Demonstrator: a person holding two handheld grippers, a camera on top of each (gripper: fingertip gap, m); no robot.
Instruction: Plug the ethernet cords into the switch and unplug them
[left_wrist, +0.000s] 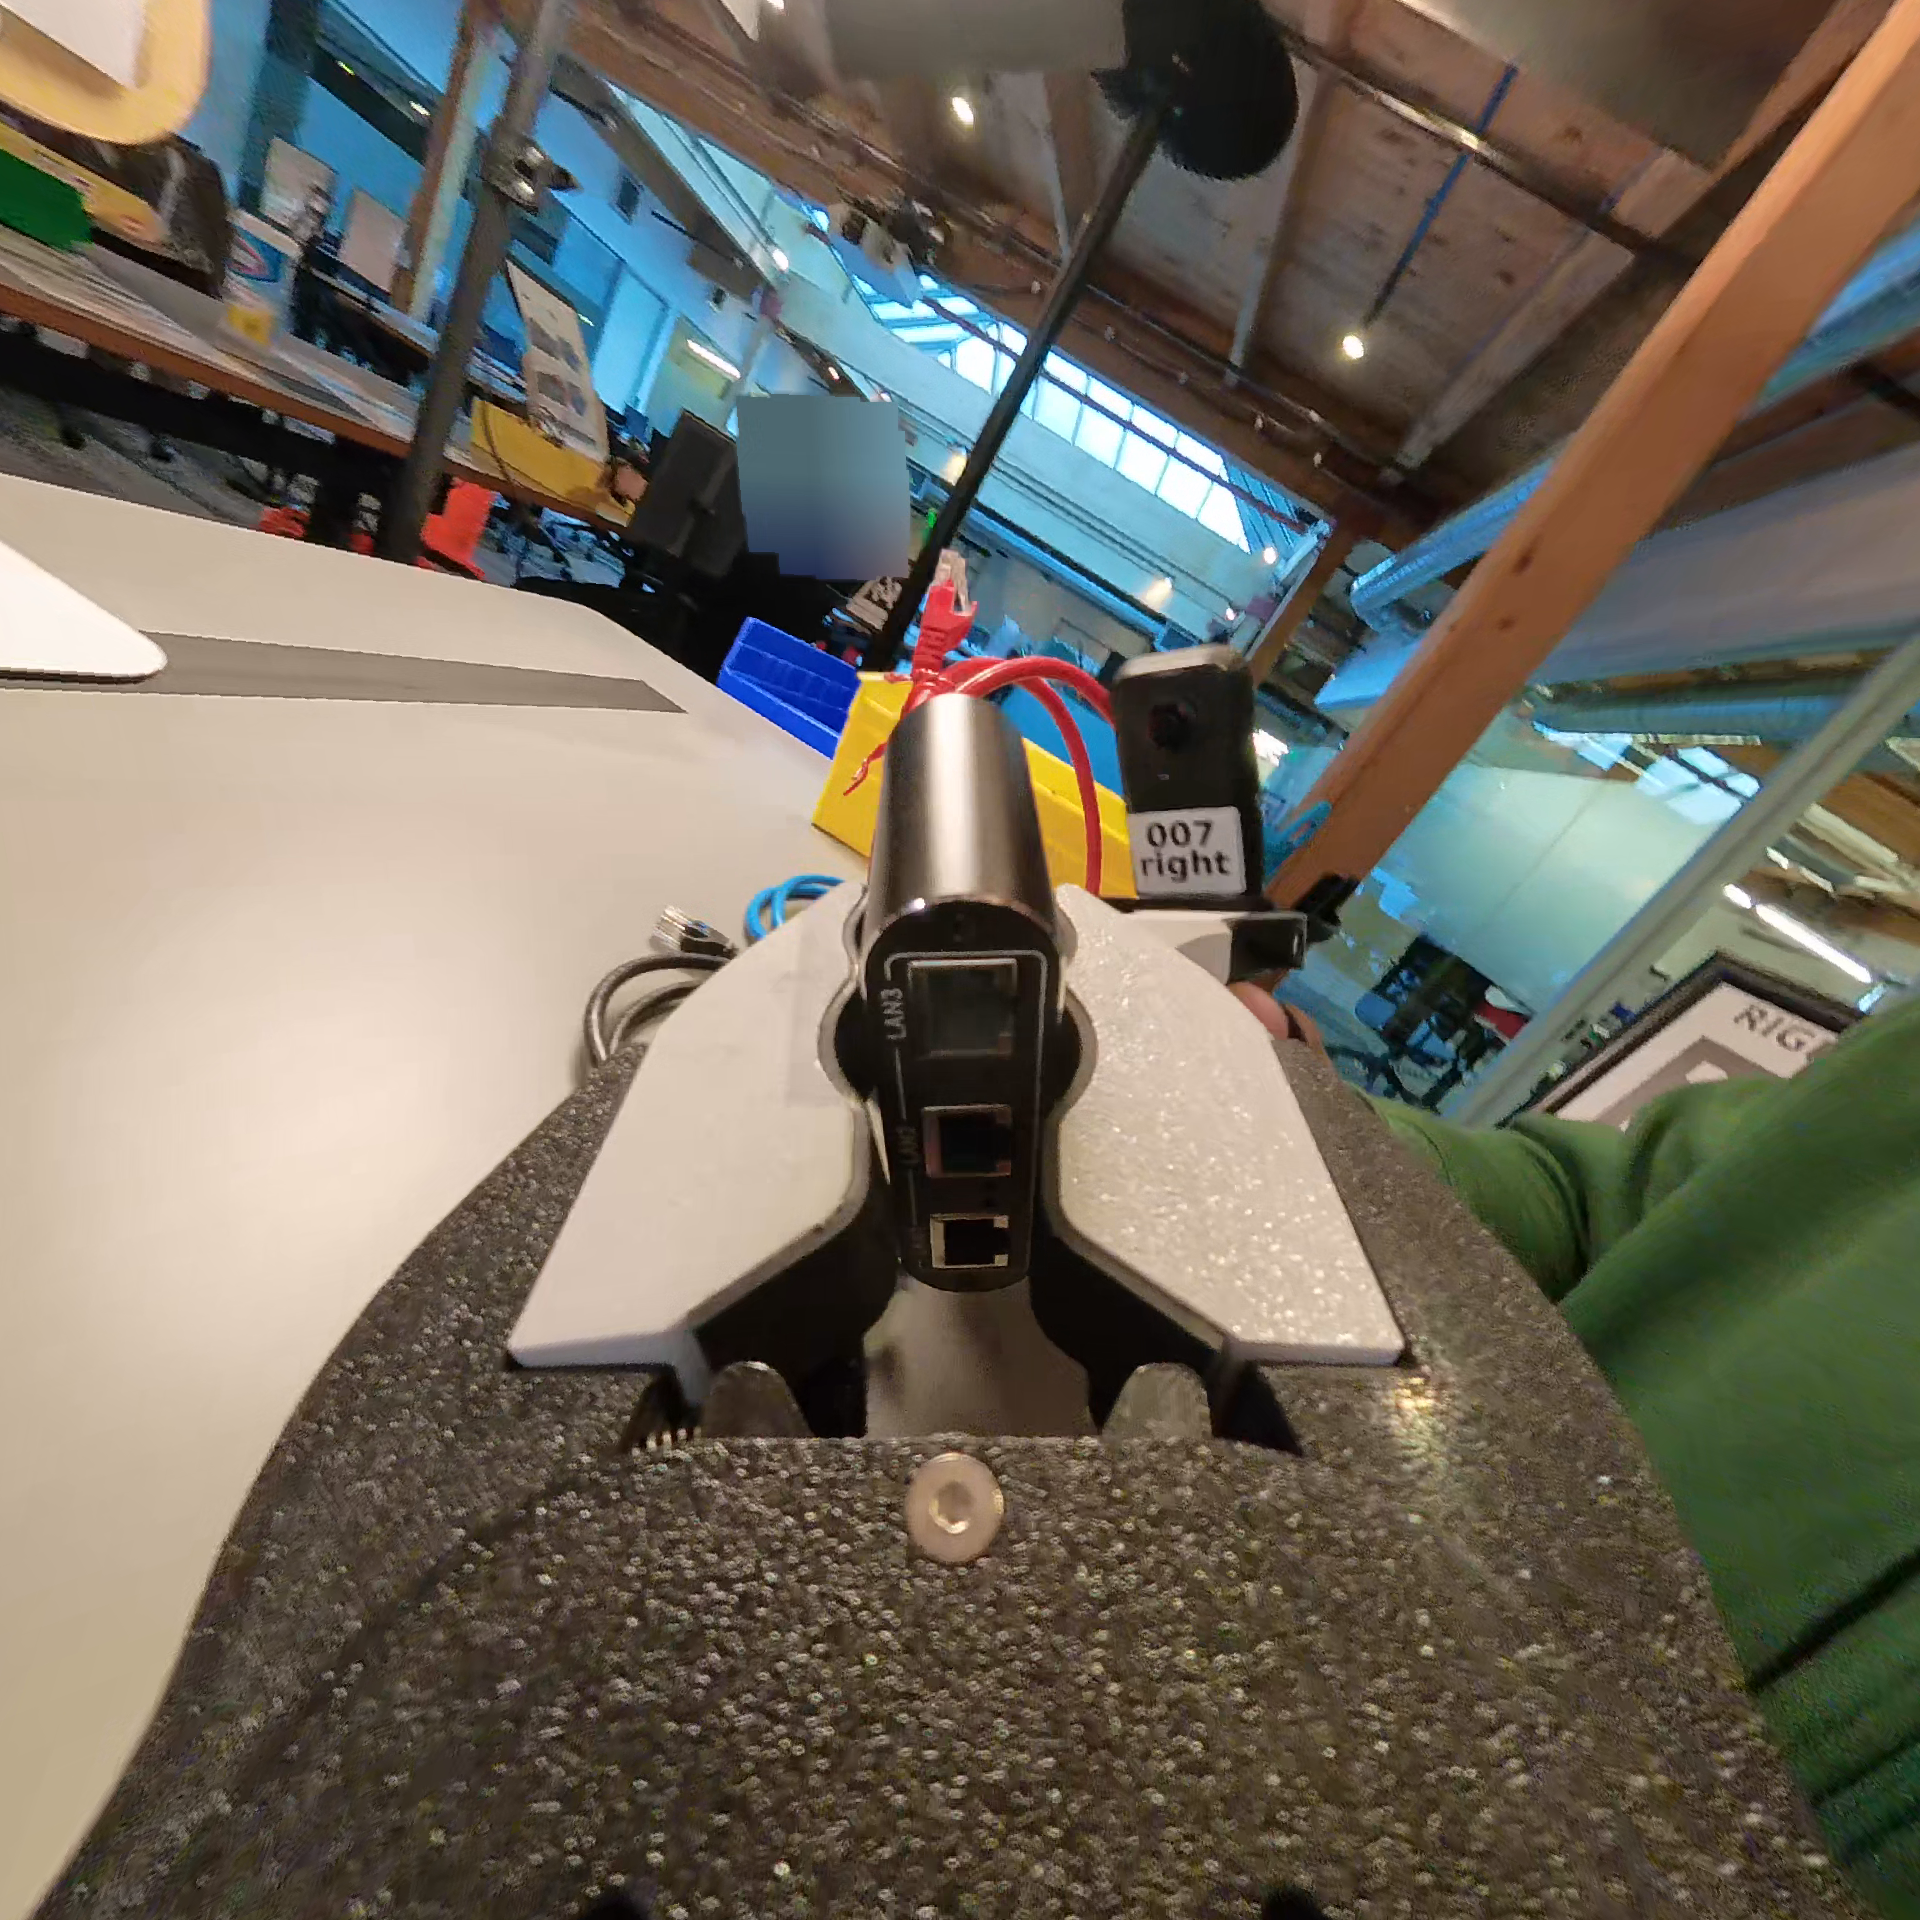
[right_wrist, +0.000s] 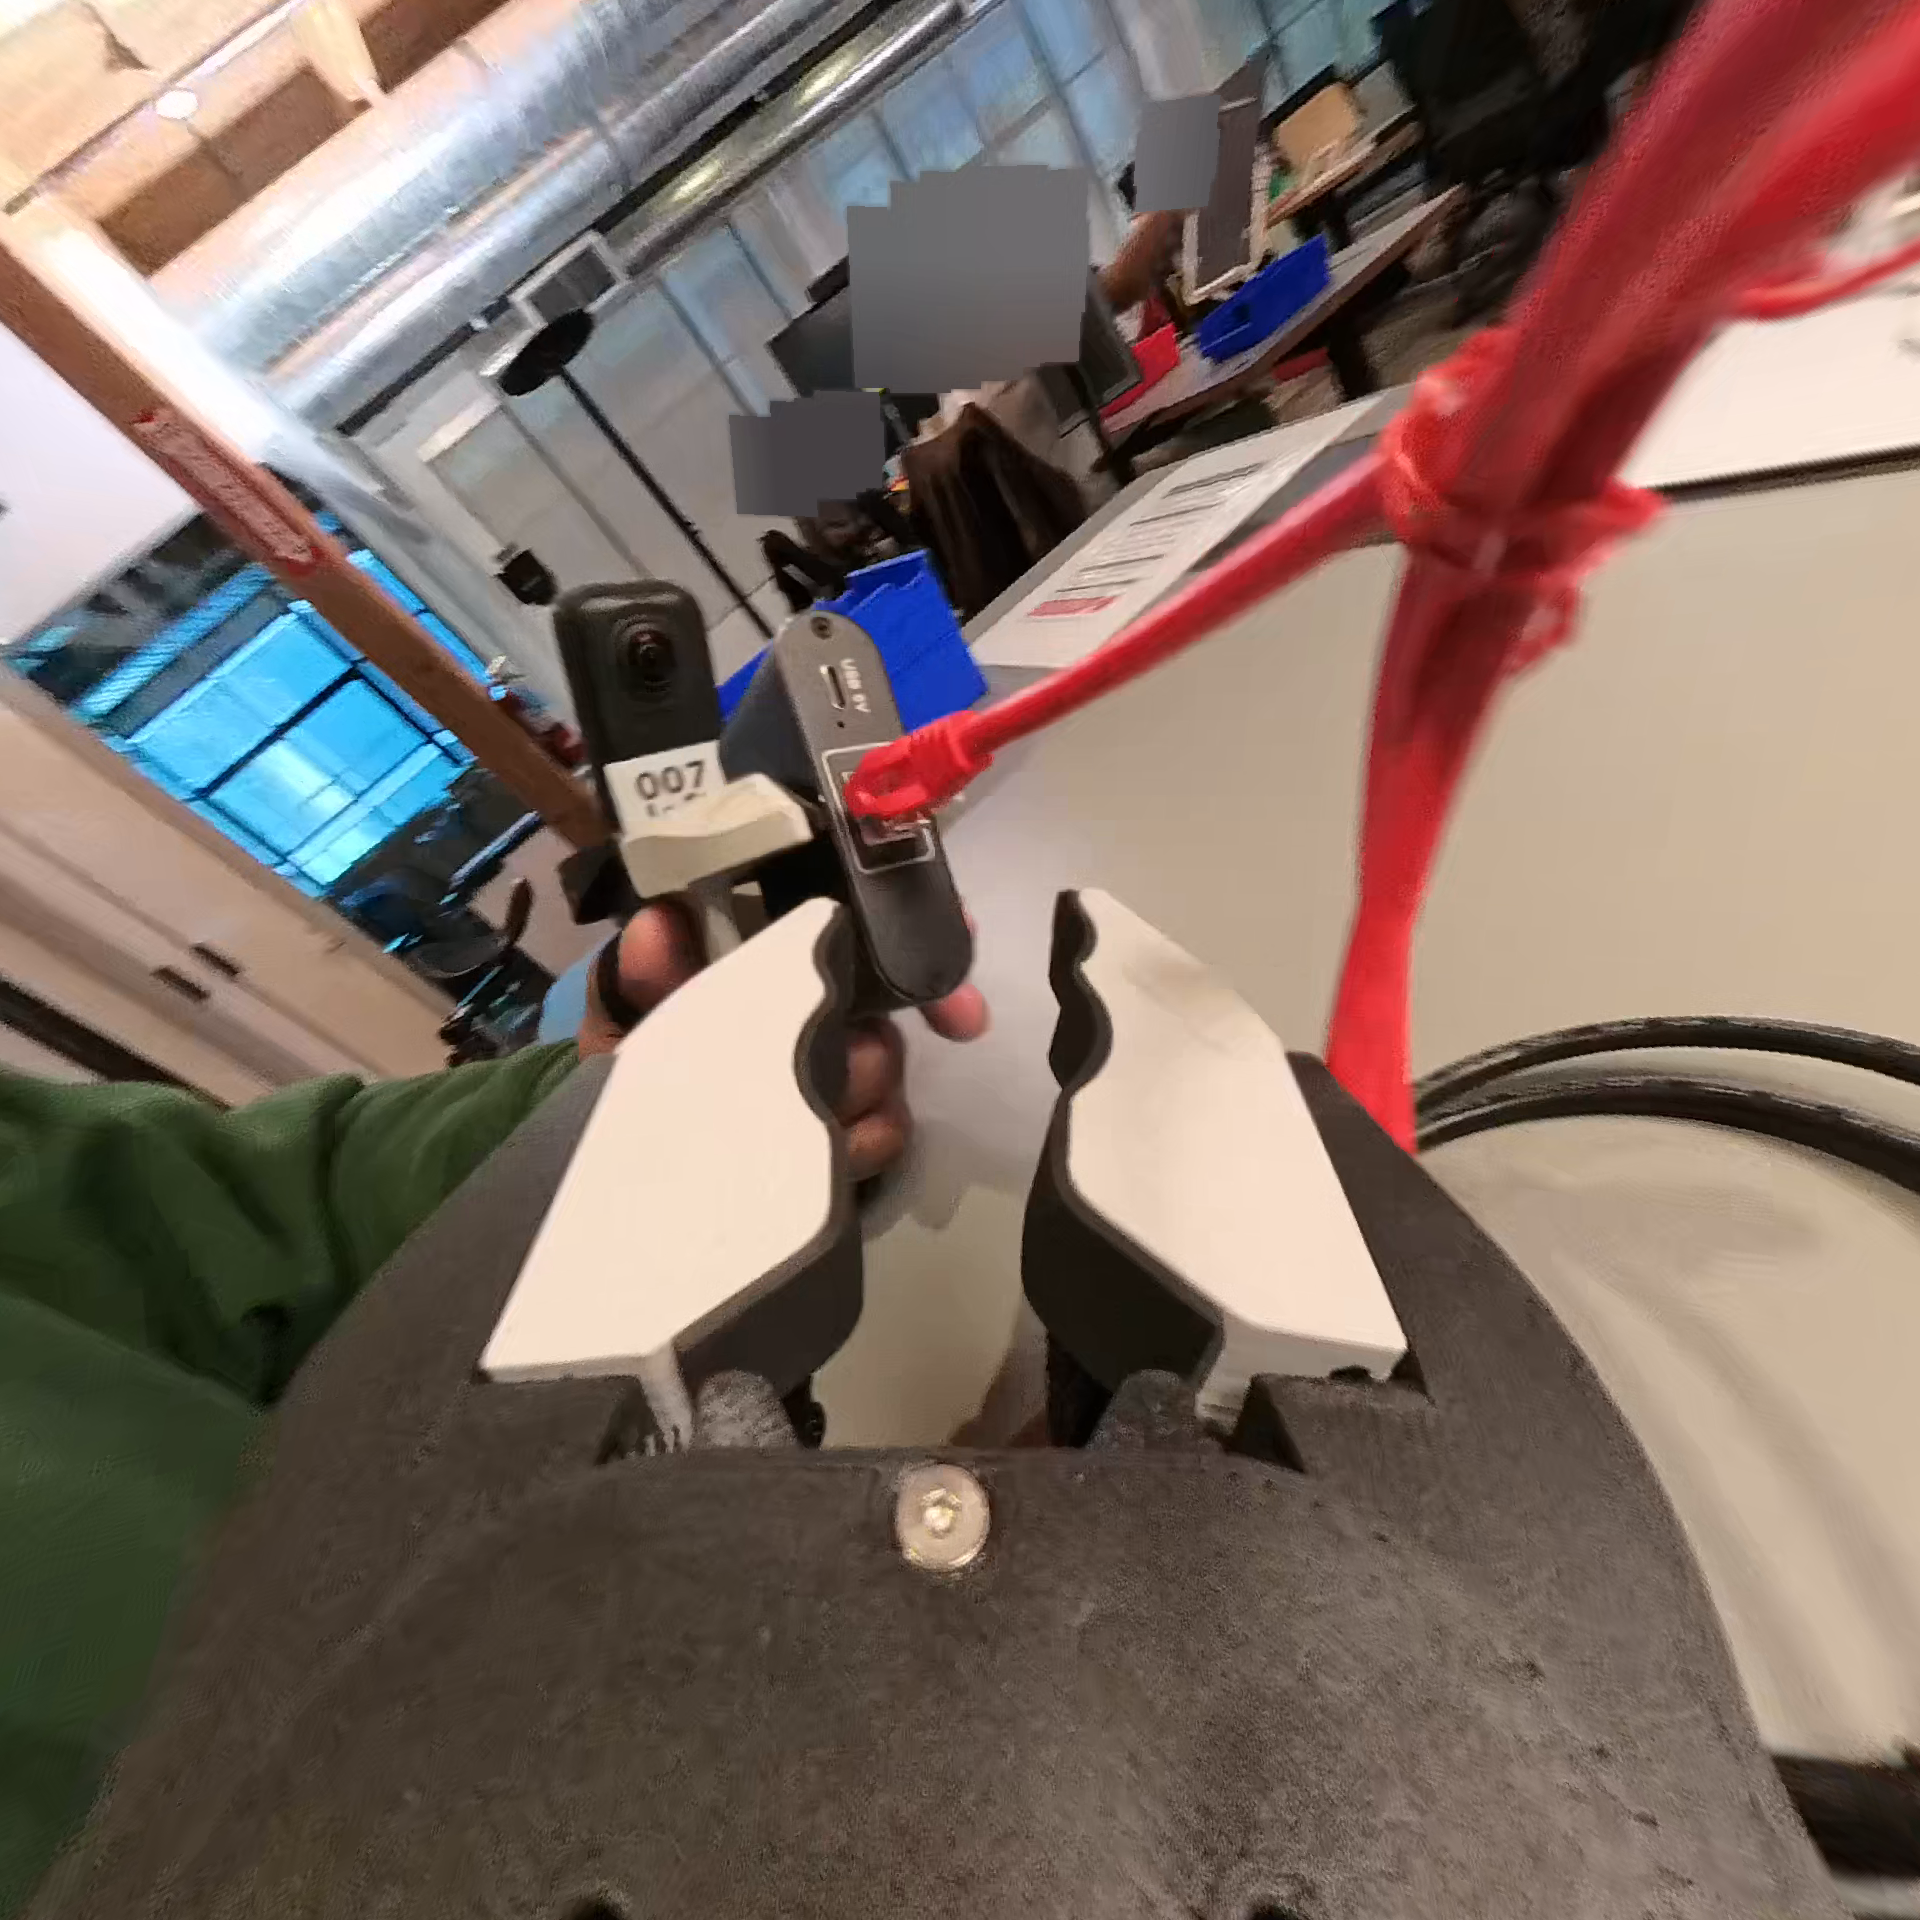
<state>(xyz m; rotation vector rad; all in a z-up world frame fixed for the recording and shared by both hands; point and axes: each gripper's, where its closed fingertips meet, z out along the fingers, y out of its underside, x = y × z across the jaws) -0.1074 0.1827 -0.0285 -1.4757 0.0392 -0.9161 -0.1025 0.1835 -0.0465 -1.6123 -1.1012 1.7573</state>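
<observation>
My left gripper (left_wrist: 961, 966) is shut on a black oblong switch (left_wrist: 961, 1122) and holds it above the table. Three empty ports on its near end face the left wrist camera. In the right wrist view the switch (right_wrist: 894, 883) stands a little beyond my right gripper (right_wrist: 951, 935), which is open and empty. A red ethernet plug (right_wrist: 904, 779) sits at a port on that end of the switch. Its red cord (right_wrist: 1174, 613) runs up right to a tied red bundle (right_wrist: 1475, 509). The cord's other red plug (left_wrist: 951, 597) sticks up behind the switch.
A blue cord (left_wrist: 790, 899) and a black cord with a clear plug (left_wrist: 681, 935) lie on the grey table (left_wrist: 364, 935). A yellow bin (left_wrist: 1049, 800) and a blue bin (left_wrist: 784, 675) stand at its far edge. A green sleeve (left_wrist: 1662, 1299) is at right. The grippers are tip to tip, or close to it.
</observation>
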